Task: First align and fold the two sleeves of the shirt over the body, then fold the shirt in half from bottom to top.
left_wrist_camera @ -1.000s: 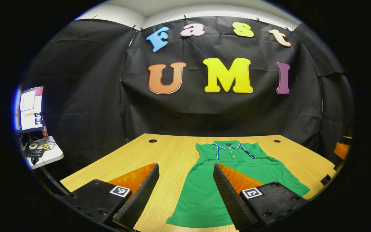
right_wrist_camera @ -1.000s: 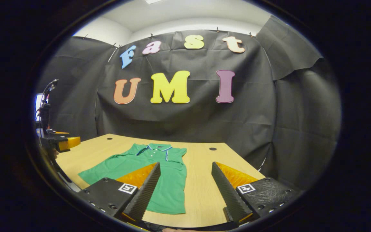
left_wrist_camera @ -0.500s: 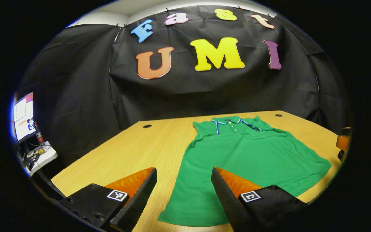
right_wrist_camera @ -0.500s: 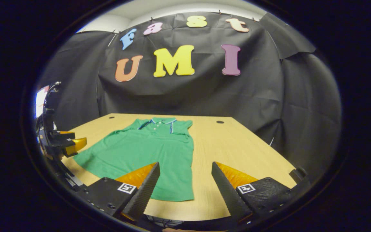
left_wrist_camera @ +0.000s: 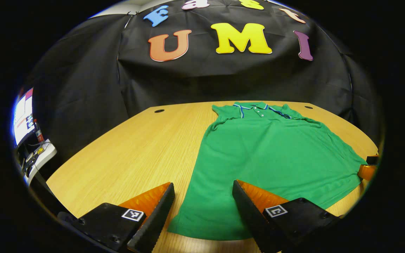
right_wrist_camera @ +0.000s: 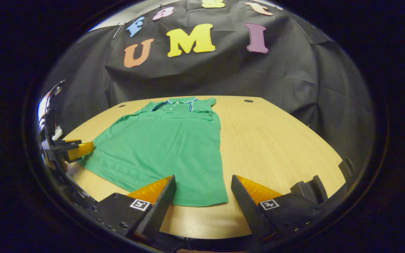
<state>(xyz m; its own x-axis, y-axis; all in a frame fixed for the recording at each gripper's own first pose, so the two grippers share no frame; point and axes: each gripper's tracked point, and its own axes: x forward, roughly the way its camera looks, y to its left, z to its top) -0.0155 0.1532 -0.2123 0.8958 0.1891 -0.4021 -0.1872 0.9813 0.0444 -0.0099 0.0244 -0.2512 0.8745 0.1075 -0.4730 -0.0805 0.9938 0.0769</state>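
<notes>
A green polo shirt (left_wrist_camera: 265, 154) (right_wrist_camera: 164, 147) lies flat on the wooden table (left_wrist_camera: 135, 151) (right_wrist_camera: 276, 140), collar at the far side and hem near me, both sleeves tucked in along its sides. My left gripper (left_wrist_camera: 202, 221) hovers open above the shirt's near left hem corner, nothing between its fingers. My right gripper (right_wrist_camera: 202, 211) hovers open above the near right hem corner, also holding nothing. In the right gripper view the left gripper (right_wrist_camera: 72, 149) shows at the far left edge beside the hem. In the left gripper view the right gripper's tip (left_wrist_camera: 367, 171) shows at the right edge.
The table has cable holes (left_wrist_camera: 159, 110) (right_wrist_camera: 248, 101) near its far corners. Black cloth walls the booth behind and beside it. A side desk with a monitor (left_wrist_camera: 23, 116) and small items stands off to the left.
Both grippers have tilted downward and moved in over the near hem; the shirt now looks larger and closer in each view. The shirt itself has not moved.
</notes>
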